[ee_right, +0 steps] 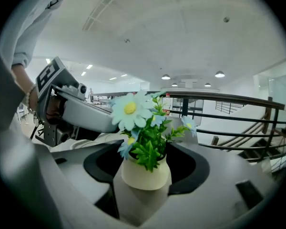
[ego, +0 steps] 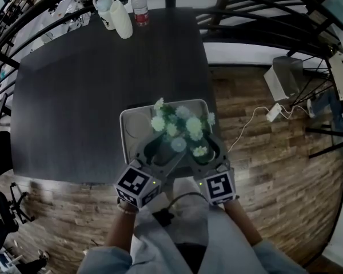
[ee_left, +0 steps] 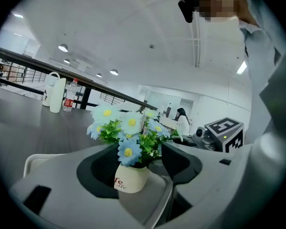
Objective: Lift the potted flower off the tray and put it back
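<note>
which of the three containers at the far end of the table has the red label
The clear water bottle, rightmost of the three in the head view; the mug and tall cup are white.

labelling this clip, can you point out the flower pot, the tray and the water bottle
flower pot (ee_right: 144, 179), right gripper view, front of the cream pot wall
tray (ego: 130, 124), head view, bare left part
water bottle (ego: 139, 7), head view, its body
</note>
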{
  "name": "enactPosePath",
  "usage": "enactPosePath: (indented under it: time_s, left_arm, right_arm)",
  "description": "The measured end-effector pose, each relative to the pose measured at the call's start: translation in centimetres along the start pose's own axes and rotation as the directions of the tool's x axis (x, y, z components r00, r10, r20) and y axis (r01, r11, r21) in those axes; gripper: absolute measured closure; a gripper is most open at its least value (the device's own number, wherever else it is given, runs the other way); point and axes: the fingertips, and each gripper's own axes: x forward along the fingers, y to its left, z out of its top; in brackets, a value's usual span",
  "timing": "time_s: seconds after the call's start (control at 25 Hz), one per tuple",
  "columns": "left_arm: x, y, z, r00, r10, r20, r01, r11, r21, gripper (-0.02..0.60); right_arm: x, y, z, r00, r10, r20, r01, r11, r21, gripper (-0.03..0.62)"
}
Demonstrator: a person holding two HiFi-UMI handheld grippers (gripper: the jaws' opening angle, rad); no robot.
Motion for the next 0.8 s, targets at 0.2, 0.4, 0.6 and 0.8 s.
enactPosePath:
  time_s: [0.2, 0.4, 0.6, 0.8]
  left_arm:
    - [-1.6, -0.3, 0.5, 1.0, 0.003, 0.014, -0.003, 1.0, 0.02, 0.311]
    - [-3.3, -0.6, 1.2, 1.0, 0.001, 0.025, -0.002, 0.999, 0.041, 0.311]
    - [-4.8, -1.3, 3.3, 0.996, -0.008, 0.086, 0.001, 0.997, 0.078, 0.313]
    - [-6.4, -2.3, 6.0, 0.996, -0.015, 0.092, 0.001, 0.988, 0.153, 0.341]
  right_arm:
    - [-1.6, 0.0, 0.3, 0.999, -0.033, -0.001, 0.033, 0.999, 0.017, 0.326]
    - [-3.0, 0.3, 1.3, 0.998, -0.062, 0.002, 0.062, 0.998, 0.008, 0.326]
    - [-4.5, 0.1, 3.4, 0.994, -0.101, 0.052, 0.099, 0.994, 0.046, 0.327]
    - [-6.0, -0.2, 6.3, 0.983, -0.15, 0.108, 0.142, 0.986, 0.082, 0.327]
